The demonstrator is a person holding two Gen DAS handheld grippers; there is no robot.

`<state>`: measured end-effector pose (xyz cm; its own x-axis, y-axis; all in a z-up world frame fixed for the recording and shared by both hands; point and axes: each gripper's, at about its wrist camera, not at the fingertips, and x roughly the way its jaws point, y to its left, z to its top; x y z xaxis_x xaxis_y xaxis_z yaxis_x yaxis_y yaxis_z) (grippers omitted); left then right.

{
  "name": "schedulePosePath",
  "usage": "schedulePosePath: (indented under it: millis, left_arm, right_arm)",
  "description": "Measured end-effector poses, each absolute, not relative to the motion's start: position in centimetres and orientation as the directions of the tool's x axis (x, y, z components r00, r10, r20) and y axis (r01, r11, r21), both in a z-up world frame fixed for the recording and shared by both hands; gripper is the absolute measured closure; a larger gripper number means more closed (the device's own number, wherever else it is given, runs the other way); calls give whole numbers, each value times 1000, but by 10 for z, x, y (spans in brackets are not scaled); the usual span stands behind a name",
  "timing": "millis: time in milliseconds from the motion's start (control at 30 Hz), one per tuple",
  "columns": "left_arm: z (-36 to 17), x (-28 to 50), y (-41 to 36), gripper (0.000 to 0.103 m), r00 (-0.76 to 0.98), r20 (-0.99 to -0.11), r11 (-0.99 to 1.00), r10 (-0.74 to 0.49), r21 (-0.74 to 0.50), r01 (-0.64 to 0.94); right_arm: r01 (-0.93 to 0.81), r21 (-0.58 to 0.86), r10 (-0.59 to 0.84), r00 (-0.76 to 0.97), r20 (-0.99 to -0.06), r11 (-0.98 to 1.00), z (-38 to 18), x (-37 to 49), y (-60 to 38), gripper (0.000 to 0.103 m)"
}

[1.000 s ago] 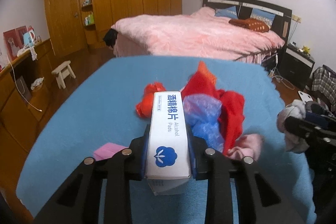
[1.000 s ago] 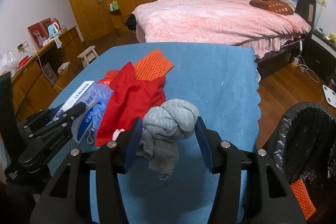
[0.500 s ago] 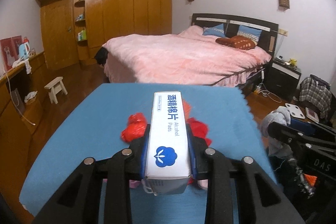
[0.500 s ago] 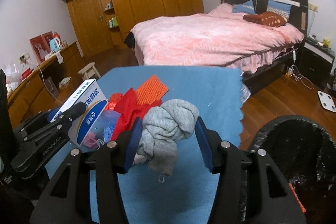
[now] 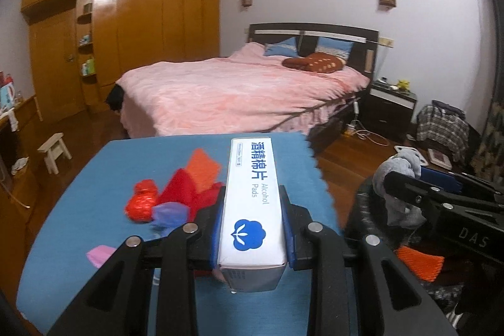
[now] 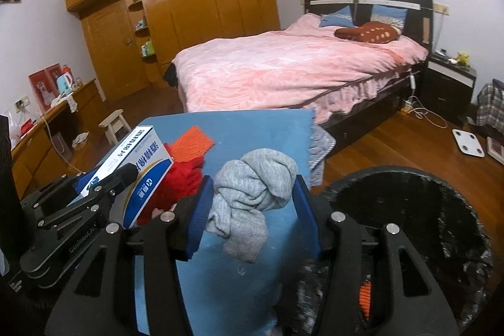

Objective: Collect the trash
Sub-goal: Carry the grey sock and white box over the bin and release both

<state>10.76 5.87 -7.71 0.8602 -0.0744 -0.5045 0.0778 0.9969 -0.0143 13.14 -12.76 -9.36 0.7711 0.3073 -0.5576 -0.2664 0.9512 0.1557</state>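
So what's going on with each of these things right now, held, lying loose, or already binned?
Left hand-held gripper: shut on the alcohol pads box.
Alcohol pads box: held, lifted above the blue table.
Right hand-held gripper: shut on the grey sock.
Grey sock: knotted, held, dangling.
Red cloth: lying loose on the table.
Orange mesh piece: lying on the table.
Trash bin: open, black liner in place.

Trash items lifted above the blue table

A white-and-blue alcohol pads box [image 5: 254,203] is held lengthwise, clear of the table; a knotted grey sock [image 6: 255,188] is held beside the black-lined bin [image 6: 409,210].
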Motion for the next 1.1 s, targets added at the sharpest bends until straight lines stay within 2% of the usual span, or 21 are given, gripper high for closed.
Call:
schedulePosePath:
  millis: [633,1100]
  left_arm:
    - [-71,122,-66,73,813,-495,942,-306,-34,333]
    - [-85,135,-133,73,742,-526,892,-415,-72,447]
  right_arm:
    - [-4,124,72,833,-549,992,-97,94,-255,53]
    - [142,122,-49,824,-564,982,-114,81,-312,52]
